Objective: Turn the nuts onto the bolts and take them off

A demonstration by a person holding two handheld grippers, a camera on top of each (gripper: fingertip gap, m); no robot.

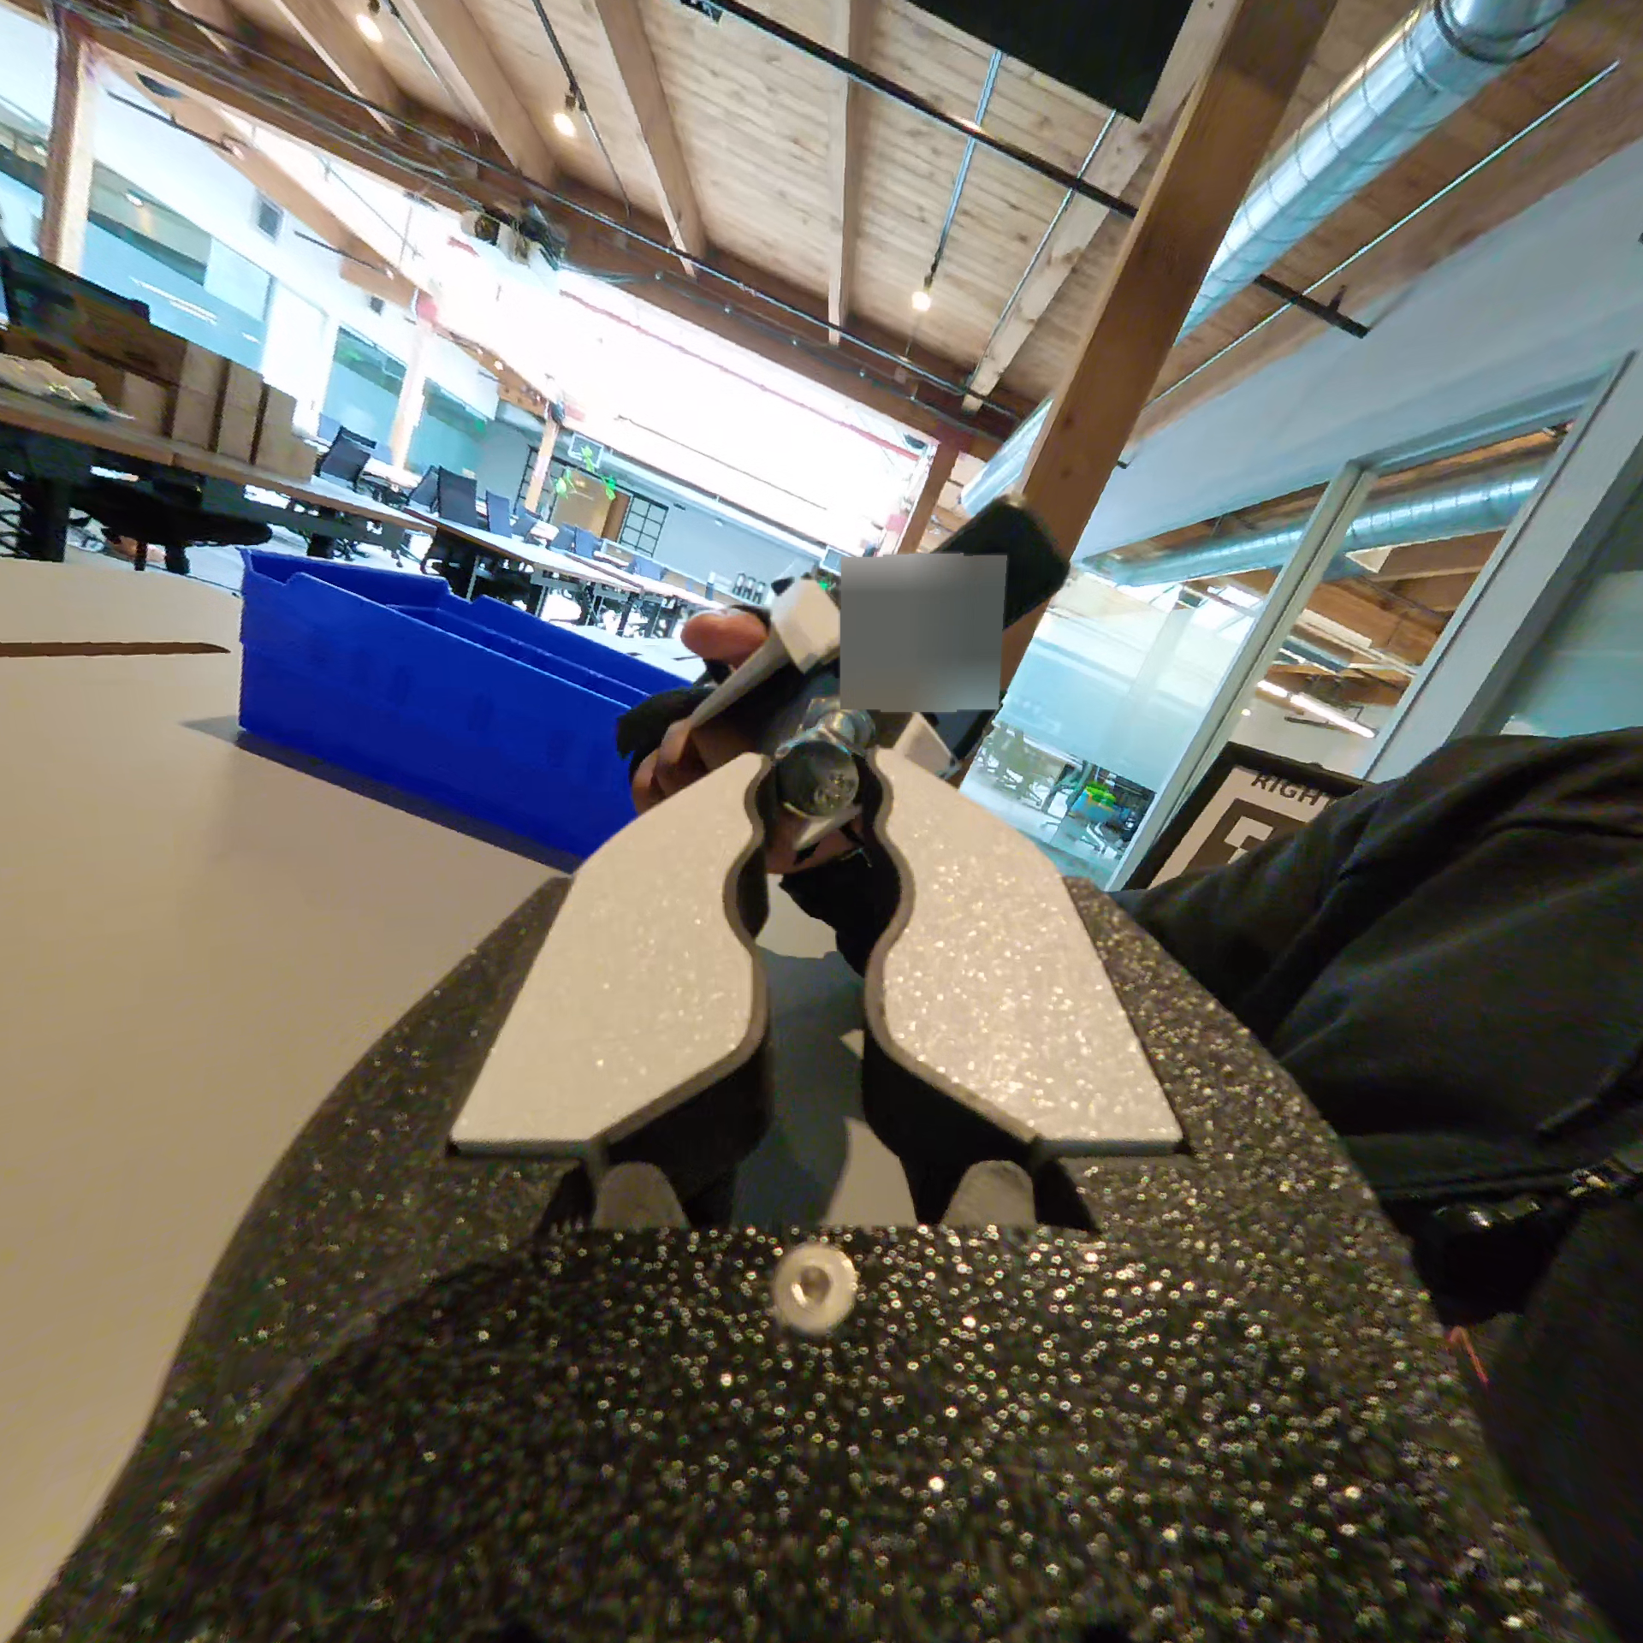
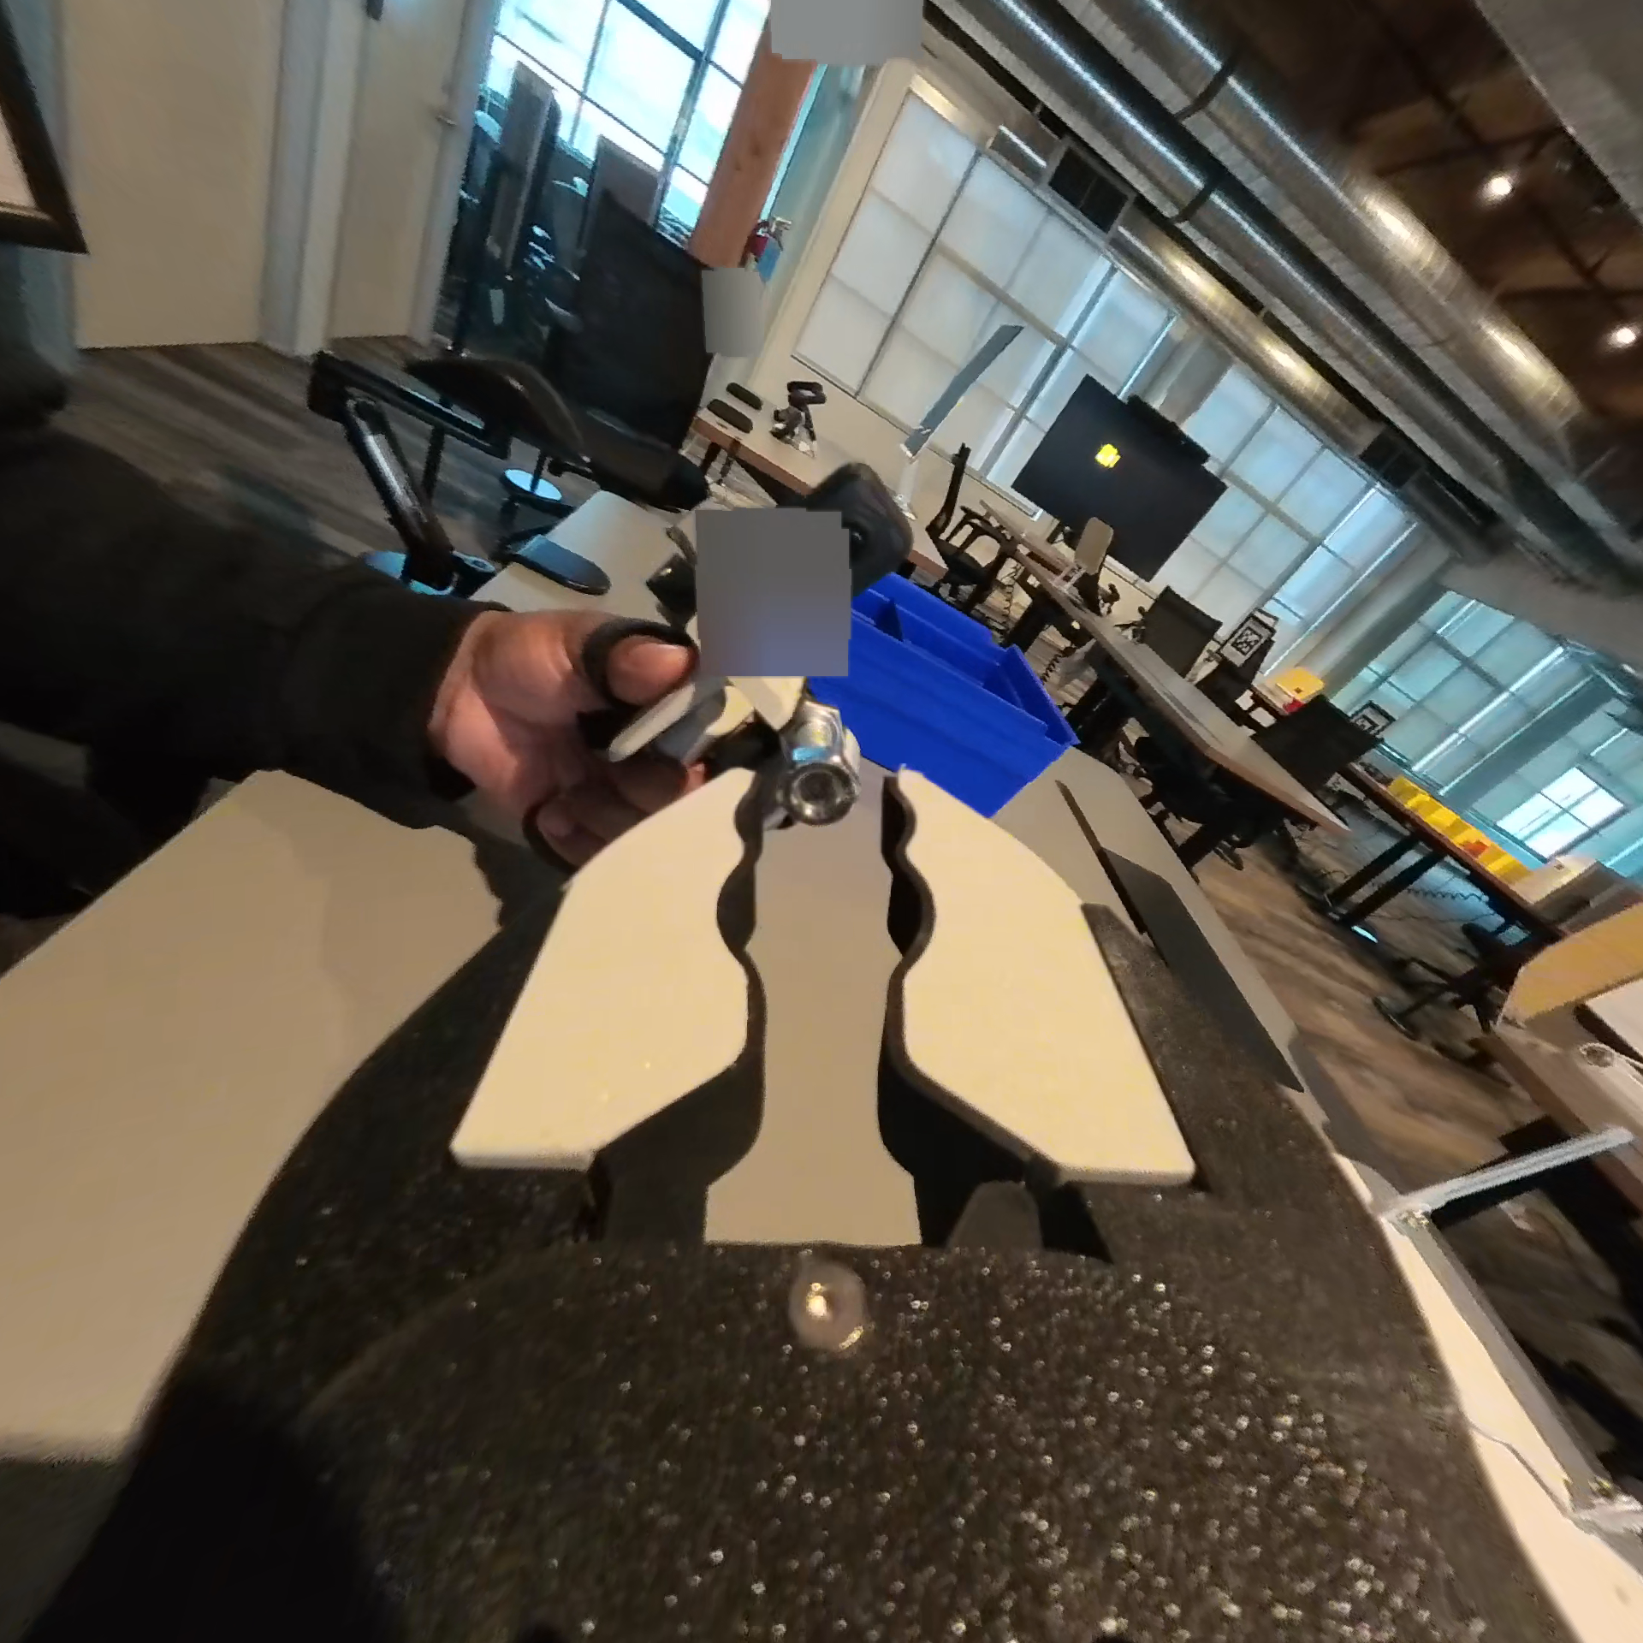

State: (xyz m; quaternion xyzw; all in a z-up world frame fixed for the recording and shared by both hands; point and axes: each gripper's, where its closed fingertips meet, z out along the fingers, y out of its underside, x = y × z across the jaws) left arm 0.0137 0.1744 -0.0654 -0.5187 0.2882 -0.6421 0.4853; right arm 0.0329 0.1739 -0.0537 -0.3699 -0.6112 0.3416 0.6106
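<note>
The left gripper (image 1: 820,791) is clamped on the head of one shiny steel bolt (image 1: 816,782). The right gripper (image 2: 818,791) stands apart-fingered around the bolt's far end, where one steel nut (image 2: 813,733) sits. Only the right wrist view shows the hand (image 2: 524,702). One blue plastic bin (image 1: 427,676) rests on the grey table (image 1: 178,933), well apart.

The right gripper (image 2: 818,791) stands parted around the shiny silver steel bolt (image 2: 813,782), blue plastic bin (image 2: 942,702) behind

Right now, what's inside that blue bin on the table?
Only the blue bin's bare dividers and inner walls show; its floor is hidden behind the walls and the left gripper, so contents can't be told.
</note>
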